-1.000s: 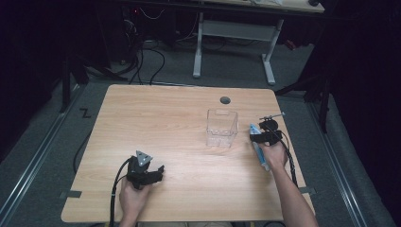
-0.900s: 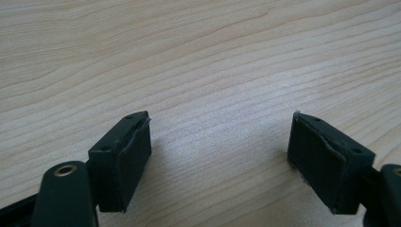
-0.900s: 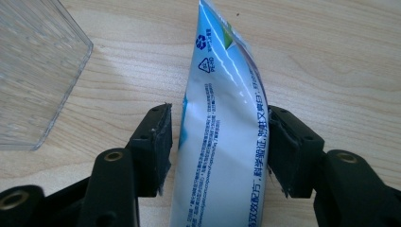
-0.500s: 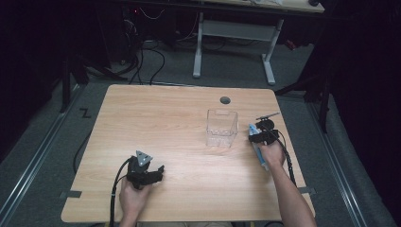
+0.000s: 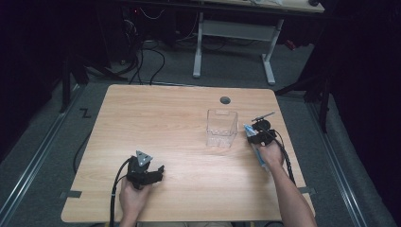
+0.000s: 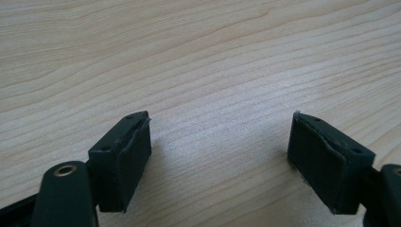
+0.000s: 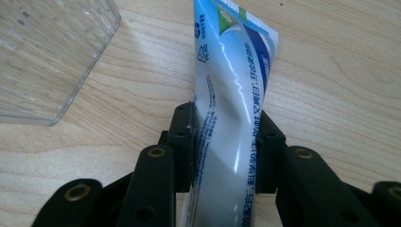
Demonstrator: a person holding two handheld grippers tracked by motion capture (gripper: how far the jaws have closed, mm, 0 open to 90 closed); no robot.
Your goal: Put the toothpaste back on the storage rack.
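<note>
1. The toothpaste tube (image 7: 231,94) lies flat on the table (image 5: 179,118), just right of the clear plastic box (image 5: 221,127). Its crimped end points away from you and its body runs back between the jaws of your right gripper (image 7: 227,137).
2. Those jaws have just been closing, and now both pads press on the tube's sides, denting it slightly. You have it pinched. From above, the right gripper (image 5: 259,135) sits in much the same spot as a second ago, so the closing is the real change.
3. That likely means the grasp is made and the lift can come next, probably toward the box, which stands upright and looks empty.
4. Your left gripper (image 6: 220,142) rests near the table's front edge with its jaws spread wide over bare wood, nothing between them.
</note>
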